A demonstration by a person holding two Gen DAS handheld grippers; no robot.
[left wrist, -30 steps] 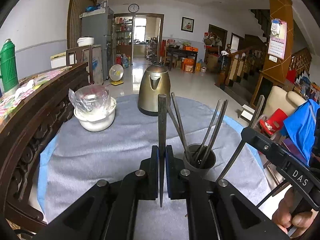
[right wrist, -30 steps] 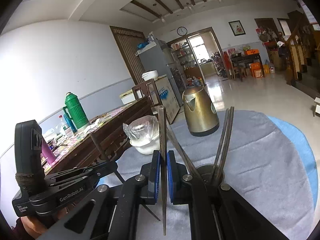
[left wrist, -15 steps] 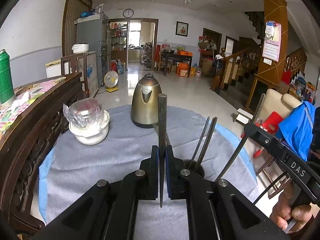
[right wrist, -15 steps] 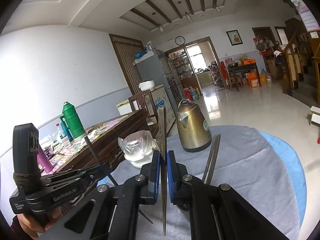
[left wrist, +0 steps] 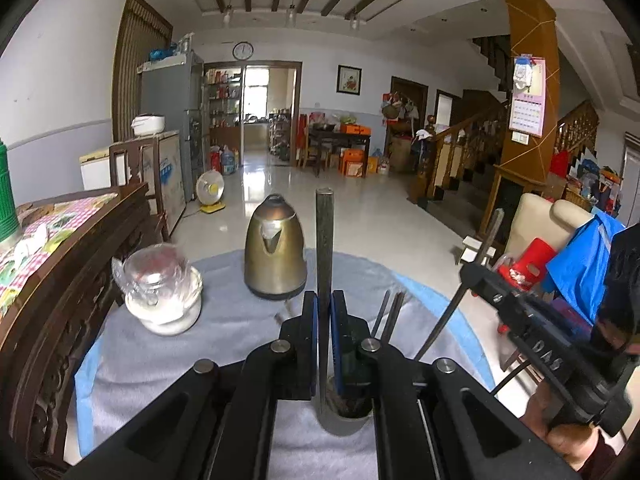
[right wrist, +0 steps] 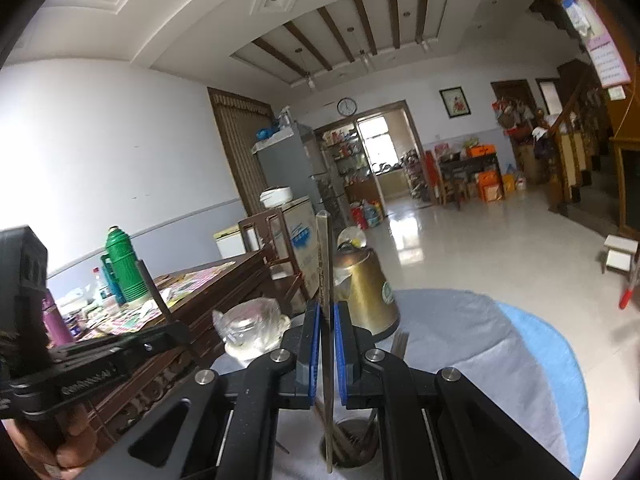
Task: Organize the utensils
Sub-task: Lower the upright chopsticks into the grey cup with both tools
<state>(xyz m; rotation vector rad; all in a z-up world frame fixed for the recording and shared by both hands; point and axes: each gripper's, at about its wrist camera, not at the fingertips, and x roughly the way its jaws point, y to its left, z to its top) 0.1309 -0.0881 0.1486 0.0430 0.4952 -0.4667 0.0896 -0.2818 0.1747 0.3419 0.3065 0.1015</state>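
Note:
My left gripper [left wrist: 324, 300] is shut on an upright dark chopstick [left wrist: 324, 248] whose lower end hangs over the dark utensil cup [left wrist: 346, 420]. My right gripper [right wrist: 327, 312] is shut on another chopstick [right wrist: 325, 264] whose tip reaches into the same cup [right wrist: 350, 446], which holds several chopsticks [left wrist: 390, 314]. In the left wrist view the right gripper [left wrist: 480, 276] shows at the right with its chopstick [left wrist: 460, 286] slanting. In the right wrist view the left gripper [right wrist: 172, 330] shows at the left.
The round table has a grey cloth [left wrist: 224, 320] over blue. A brass kettle [left wrist: 275, 250] stands at the back. A white bowl with a plastic-wrapped jar [left wrist: 162, 292] sits at the left. A carved wooden bench [left wrist: 60, 280] borders the left side.
Both grippers have risen and moved over the cup. The cup now sits under the fingers, and both chopstick tips hang at its mouth.

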